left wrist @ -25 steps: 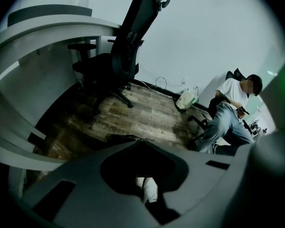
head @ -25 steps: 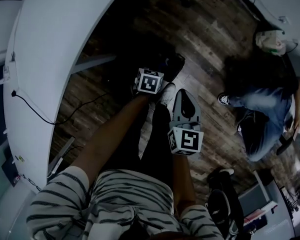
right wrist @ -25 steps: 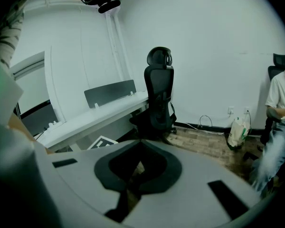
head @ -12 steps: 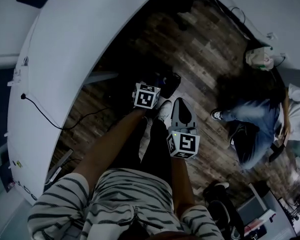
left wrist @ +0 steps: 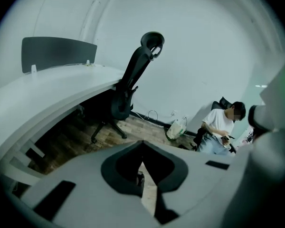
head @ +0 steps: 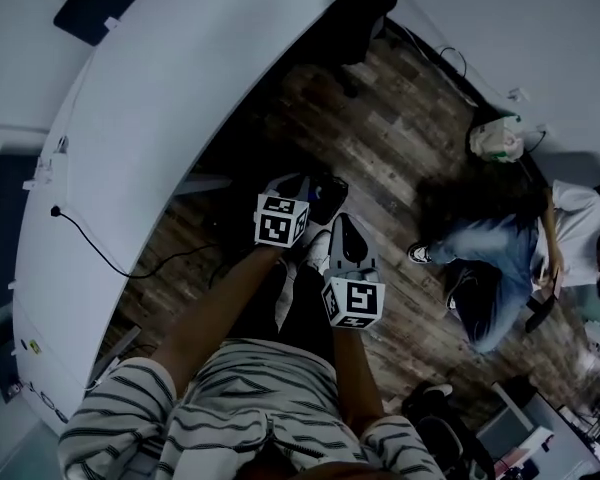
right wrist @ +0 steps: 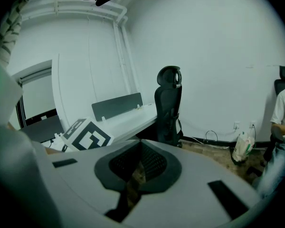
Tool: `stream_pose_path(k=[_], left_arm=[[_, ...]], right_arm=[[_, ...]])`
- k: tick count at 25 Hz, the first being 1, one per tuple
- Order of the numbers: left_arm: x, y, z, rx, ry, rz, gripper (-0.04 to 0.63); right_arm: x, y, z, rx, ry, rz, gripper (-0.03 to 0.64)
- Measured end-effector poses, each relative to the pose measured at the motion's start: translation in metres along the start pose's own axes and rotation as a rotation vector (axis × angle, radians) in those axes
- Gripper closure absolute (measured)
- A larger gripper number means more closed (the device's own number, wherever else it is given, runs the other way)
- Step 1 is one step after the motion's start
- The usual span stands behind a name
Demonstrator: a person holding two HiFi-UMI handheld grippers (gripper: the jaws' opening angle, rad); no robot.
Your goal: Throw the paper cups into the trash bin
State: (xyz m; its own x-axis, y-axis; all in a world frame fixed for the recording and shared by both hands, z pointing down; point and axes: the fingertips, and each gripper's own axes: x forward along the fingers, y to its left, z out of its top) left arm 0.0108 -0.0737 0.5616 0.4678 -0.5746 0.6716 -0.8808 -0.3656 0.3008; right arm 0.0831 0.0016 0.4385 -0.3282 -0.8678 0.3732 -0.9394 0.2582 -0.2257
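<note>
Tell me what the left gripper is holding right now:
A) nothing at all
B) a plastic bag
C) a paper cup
A: in the left gripper view, the left gripper has its jaws shut together, with only a sliver of the wooden floor showing between them.

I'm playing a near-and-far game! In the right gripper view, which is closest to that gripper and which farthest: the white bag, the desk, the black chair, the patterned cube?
1. The patterned cube: close by, lower left.
2. The desk: left, behind the cube.
3. The chair, middle, and the bag, right by the wall: too close to call.
</note>
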Motion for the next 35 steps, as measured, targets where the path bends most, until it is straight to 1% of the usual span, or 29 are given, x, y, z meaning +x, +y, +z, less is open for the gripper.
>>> stream_pose_path(k=[2,7,15,20,30,35], left_arm=[[-0.012,-0.008,0.011,-0.01,-0.03,-0.016,0.572],[-0.034,-0.021,0.041,0.008,-0.089,-0.035,0.572],[-0.077,-0.046,0.084,0.06,-0.186,-0.063,0.572],[-0.106,-0.052,0.114,0.087,-0.261,-0.076,0.572],[-0.158,-0.067,0.143,0.127,-0.368,-0.096,0.572],[-0.18,-0.071,0.154,0.148,-0.413,-0.11,0.572]], right_arm=[[-0.004,-0.001,0.01,-0.002,-0.011,-0.002,0.606],[-0.009,-0.007,0.033,-0.001,-0.044,-0.011,0.606],[-0.025,-0.01,0.07,-0.029,-0.085,-0.013,0.606],[-0.031,-0.005,0.095,-0.045,-0.116,-0.011,0.606],[-0.04,0.014,0.14,-0.11,-0.175,0.028,0.606],[-0.042,0.023,0.153,-0.13,-0.198,0.026,0.606]])
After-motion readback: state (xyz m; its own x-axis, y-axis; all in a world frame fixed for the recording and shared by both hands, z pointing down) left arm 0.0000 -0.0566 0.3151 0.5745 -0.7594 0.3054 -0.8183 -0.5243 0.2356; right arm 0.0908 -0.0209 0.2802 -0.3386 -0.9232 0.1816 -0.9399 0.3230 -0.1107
